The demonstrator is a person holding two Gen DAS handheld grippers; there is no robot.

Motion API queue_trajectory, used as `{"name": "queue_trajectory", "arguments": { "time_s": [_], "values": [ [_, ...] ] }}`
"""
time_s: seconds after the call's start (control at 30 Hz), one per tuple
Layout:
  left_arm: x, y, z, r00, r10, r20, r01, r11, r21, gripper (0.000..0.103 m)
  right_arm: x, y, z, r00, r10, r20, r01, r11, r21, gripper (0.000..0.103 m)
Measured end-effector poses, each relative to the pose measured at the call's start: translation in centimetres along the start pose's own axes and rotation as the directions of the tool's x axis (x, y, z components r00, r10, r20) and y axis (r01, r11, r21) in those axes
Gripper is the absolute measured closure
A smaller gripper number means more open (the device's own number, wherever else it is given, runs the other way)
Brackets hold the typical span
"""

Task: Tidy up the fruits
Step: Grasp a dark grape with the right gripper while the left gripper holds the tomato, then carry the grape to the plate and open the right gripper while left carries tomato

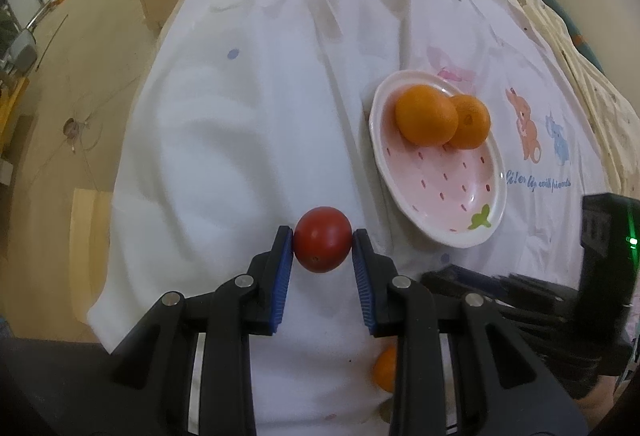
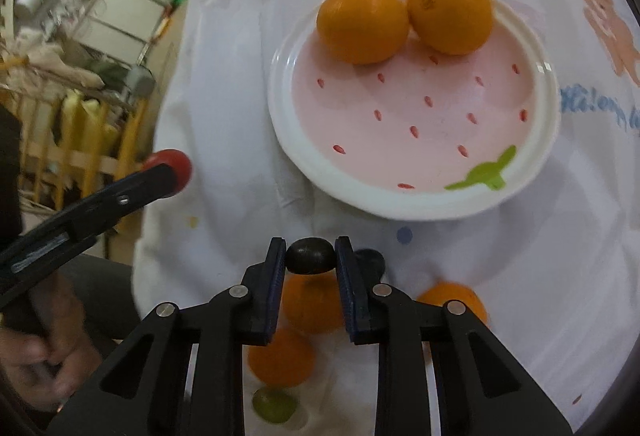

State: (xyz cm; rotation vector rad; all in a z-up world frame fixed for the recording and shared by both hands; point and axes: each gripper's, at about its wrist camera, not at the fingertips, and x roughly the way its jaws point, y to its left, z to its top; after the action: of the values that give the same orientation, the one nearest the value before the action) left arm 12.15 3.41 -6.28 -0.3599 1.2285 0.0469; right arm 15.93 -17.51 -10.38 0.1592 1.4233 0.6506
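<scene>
Both claws hold fruit over a white printed cloth.

Pink plate with red seed flecks, white rim, green leaf at five o'clock; two orange fruits at twelve. Red tomato between blue pads. White cartoon-printed cloth.

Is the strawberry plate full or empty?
Partly filled: two oranges sit at the far side of the plate; the rest is bare.
</scene>
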Motion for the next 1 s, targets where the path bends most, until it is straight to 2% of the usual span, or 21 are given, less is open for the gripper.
{"name": "queue_trajectory", "arguments": {
  "time_s": [0.27,0.43,0.6,0.77,1.0],
  "values": [
    [0.2,-1.6,0.0,1.000,0.018,0.021,-0.019,0.999,0.034,0.077,-4.0,-2.3,-2.0,0.991,0.049,0.124,-0.058,0.996,0.063,0.077],
    [0.4,-3.0,0.0,0.999,0.024,0.039,-0.026,0.998,0.058,0.077,-5.2,-3.8,-1.3,0.981,0.039,0.192,-0.064,0.990,0.128,0.077],
    [0.9,-4.8,1.0,0.999,0.025,0.043,-0.030,0.992,0.124,0.077,-6.6,-5.7,0.0,0.965,0.017,0.261,-0.063,0.984,0.169,0.077],
    [1.8,-6.6,2.8,0.998,0.026,0.053,-0.035,0.983,0.181,0.077,-6.2,-7.2,2.2,0.958,0.012,0.286,-0.072,0.977,0.200,0.077],
    [3.9,-8.8,4.2,0.999,0.026,0.034,-0.034,0.968,0.249,0.077,-5.0,-9.0,3.7,0.966,0.002,0.258,-0.057,0.977,0.204,0.076]
  ]
}}
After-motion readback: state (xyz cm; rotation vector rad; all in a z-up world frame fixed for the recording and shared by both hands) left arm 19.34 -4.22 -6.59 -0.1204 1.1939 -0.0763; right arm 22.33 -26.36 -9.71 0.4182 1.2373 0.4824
